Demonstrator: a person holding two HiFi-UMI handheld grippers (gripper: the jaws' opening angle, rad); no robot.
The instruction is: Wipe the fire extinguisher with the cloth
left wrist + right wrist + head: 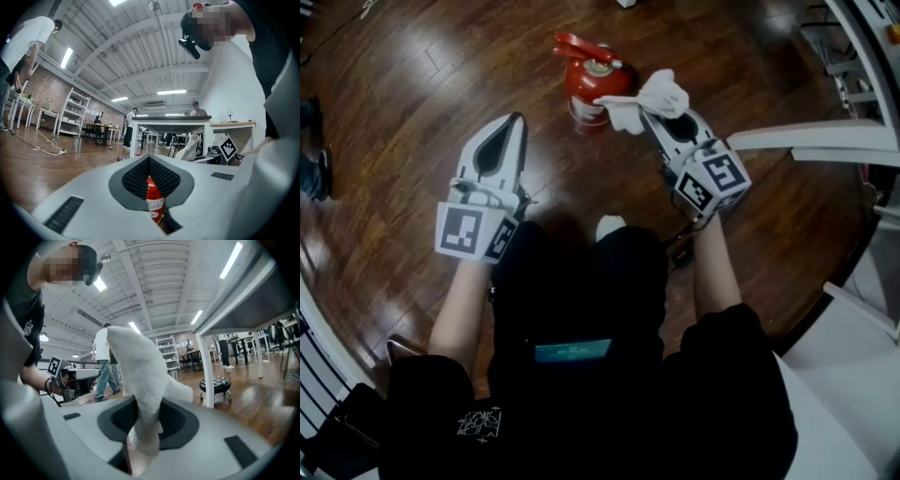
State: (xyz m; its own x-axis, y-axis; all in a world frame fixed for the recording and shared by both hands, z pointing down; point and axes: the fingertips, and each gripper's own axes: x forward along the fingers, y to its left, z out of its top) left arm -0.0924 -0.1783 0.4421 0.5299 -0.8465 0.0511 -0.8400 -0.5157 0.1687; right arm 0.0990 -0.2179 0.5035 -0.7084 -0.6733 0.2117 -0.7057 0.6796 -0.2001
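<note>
R gripper [654, 114] w/ cloth [649, 96], just beside extinguisher [589, 86]

We see a red fire extinguisher [589, 86] with a white label [154, 204] against the glossy dark-brown plank floor [412, 89], a white cloth [649, 97], and the white left gripper [518, 118] and right gripper [654, 114], both bearing dark-grey pads [165, 176] and black-and-white square markers [461, 232].

- On the floor [412, 112], at 12 o'clock ahead of the person's knees: fire extinguisher [589, 89].
- Just beside the fire extinguisher at its 3 o'clock: cloth [649, 97], pinched between the jaws of the right gripper [654, 114].
- At 8 o'clock of the fire extinguisher, apart from it: left gripper [517, 122].
- Farther out at 3 o'clock, beyond the right gripper: table edge [811, 139].
</note>
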